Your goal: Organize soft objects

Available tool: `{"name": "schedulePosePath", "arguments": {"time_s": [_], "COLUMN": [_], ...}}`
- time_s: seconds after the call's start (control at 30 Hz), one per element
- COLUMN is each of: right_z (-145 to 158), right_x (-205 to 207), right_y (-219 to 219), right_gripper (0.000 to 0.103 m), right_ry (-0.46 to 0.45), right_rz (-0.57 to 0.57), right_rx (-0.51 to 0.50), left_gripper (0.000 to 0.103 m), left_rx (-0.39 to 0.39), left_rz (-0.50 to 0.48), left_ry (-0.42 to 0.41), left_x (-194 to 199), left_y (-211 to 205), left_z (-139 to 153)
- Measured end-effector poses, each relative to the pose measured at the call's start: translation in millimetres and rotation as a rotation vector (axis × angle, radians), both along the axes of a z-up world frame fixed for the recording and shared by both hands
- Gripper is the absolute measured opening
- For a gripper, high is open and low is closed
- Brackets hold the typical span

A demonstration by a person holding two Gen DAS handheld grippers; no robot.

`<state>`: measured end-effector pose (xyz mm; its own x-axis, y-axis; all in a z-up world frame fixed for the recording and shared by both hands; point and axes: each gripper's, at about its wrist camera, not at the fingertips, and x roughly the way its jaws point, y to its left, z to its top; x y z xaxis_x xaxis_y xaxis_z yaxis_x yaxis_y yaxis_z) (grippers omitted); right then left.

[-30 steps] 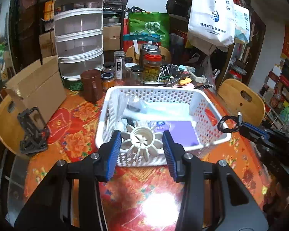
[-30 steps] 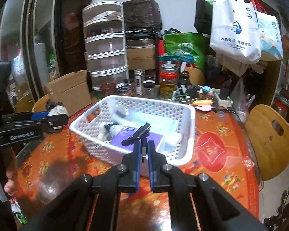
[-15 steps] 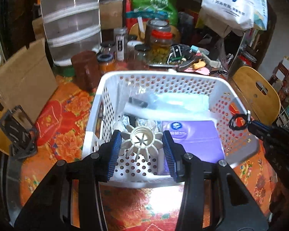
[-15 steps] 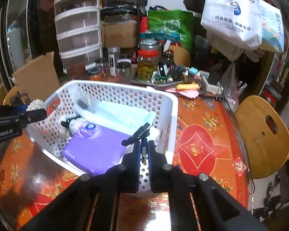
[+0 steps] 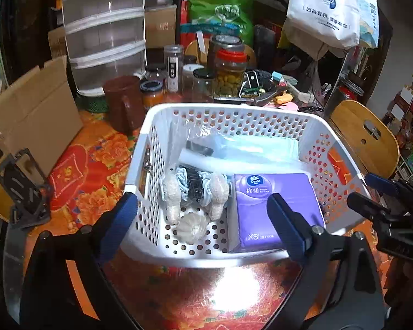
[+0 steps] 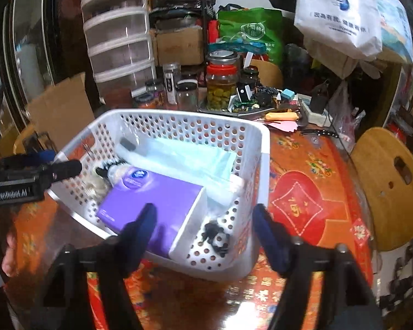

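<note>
On a round table covered in a red and orange floral cloth [image 5: 96,159]: one white perforated basket [image 5: 234,112], standing among jars and clutter, with both grippers poised low at its near rim; left gripper [image 5: 203,220], fingers spread wide and holding nothing, blue pads framing the basket's near wall from outside; right gripper [image 6: 203,231], fingers likewise wide apart and empty, hovering over the basket's near right corner, slightly blurred. Contents of basket, largest first: pale green folded pack in clear wrap [image 5: 258,145], lying across the far half; purple tissue pack [image 5: 272,206], flat in the near right part; fluffy cream-and-grey plush item [image 5: 195,189], in the near left part, just beside the tissue pack; white ribbed flower-shaped piece [image 5: 191,227], on the basket floor in front of the plush item; small black tangled hair tie [image 6: 216,238], in the near right corner beside the tissue pack's white end. Left wrist view alone shows the flower-shaped piece and the plush item in full; right wrist view alone shows the hair tie, which the tissue pack hides from the other side, and gives only a partial glimpse of the plush item; each view also catches the opposite gripper at the basket's side.
</note>
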<state>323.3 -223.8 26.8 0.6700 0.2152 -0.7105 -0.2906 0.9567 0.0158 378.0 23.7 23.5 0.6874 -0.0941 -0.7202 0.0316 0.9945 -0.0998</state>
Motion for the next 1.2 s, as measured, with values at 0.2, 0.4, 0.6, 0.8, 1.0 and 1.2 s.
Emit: {"name": "schedulePosePath", "arguments": {"time_s": [0.2,0.4,0.6,0.8,1.0,1.2], "right_z": [0.8,2.2,2.4,18.9,41.9,54.1], "right_x": [-12.0,-31.2,-70.3,-134.7,-214.9,-276.8], "right_y": [-5.7,-9.9,-11.0,-23.1,-32.9,-17.9], "right_gripper": [0.079,0.094,0.098,0.098,0.099,0.102], "right_ry": [-0.007,-0.022,-0.055,-0.130,-0.190,-0.181], "right_rz": [-0.008,-0.006,0.013,-0.020,-0.117,-0.052], "right_rx": [0.022,0.054,0.066,0.102,0.105,0.075], "left_gripper": [0.099,0.099,0.103,0.103,0.103,0.103], "left_rx": [0.013,0.003,0.045,0.035,0.003,0.019], "left_rz": [-0.026,-0.019,-0.005,-0.008,0.006,0.001], "left_ry": [0.008,0.000,-0.100,-0.197,-0.243,-0.282], "left_x": [-12.2,-40.1,-105.1,-191.7,-276.7,-347.3], "left_y": [-5.8,-8.2,-11.4,2.1,5.4,-7.6], "left_z": [-5.6,-10.9,6.7,34.3,55.2,74.1]}}
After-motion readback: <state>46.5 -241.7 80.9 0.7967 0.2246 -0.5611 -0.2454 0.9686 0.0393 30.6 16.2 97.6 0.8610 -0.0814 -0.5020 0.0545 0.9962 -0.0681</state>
